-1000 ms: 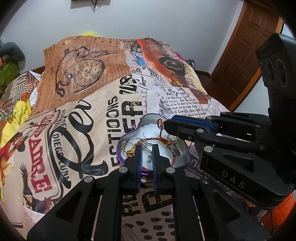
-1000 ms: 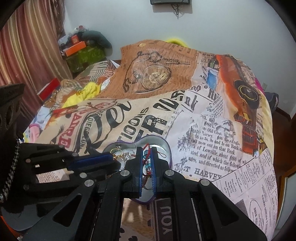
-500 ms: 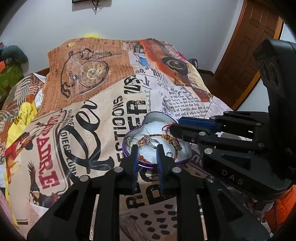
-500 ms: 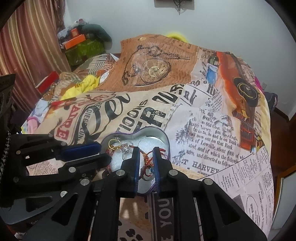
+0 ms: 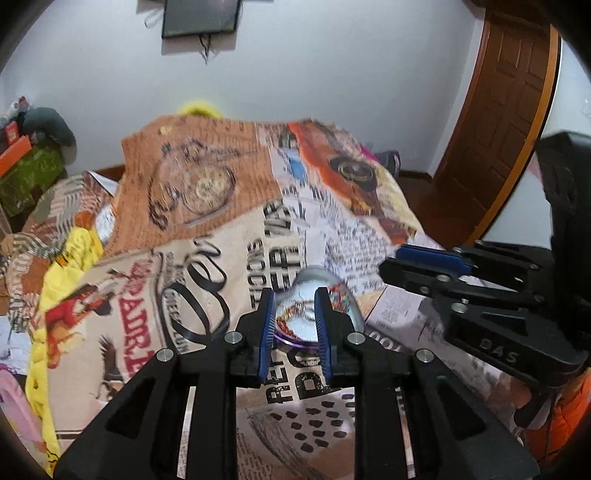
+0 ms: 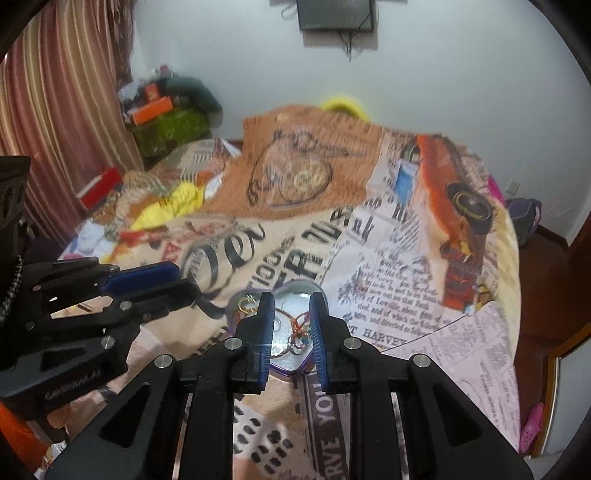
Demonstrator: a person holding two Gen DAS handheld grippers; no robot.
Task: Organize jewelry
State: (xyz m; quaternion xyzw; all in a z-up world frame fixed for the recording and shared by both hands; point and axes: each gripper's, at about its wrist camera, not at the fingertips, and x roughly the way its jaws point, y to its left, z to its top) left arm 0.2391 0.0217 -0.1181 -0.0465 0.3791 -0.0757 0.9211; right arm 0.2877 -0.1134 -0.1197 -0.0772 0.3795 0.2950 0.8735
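Left wrist view: both tongs, left tongs [image 5: 294, 325] and right tongs [image 6: 291, 326], tilt downward, slightly parted and empty, jaws having just been opening, above the heart-shaped tin [image 5: 347, 306] on the bed [image 5: 207, 229].

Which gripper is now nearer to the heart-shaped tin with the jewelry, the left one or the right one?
Cannot tell: left gripper and right gripper both hover above the heart-shaped tin, fingers open and empty, about equally near.

A home bedroom, shown by the bed [image 6: 388, 258] filling the middle under a newspaper-and-pocket-watch print bedspread [image 5: 207, 206], striped curtains [image 6: 62, 122] at ten o'clock, a wooden door [image 5: 506, 122] at two o'clock, and a wall-mounted screen [image 6: 335, 14] at twelve.
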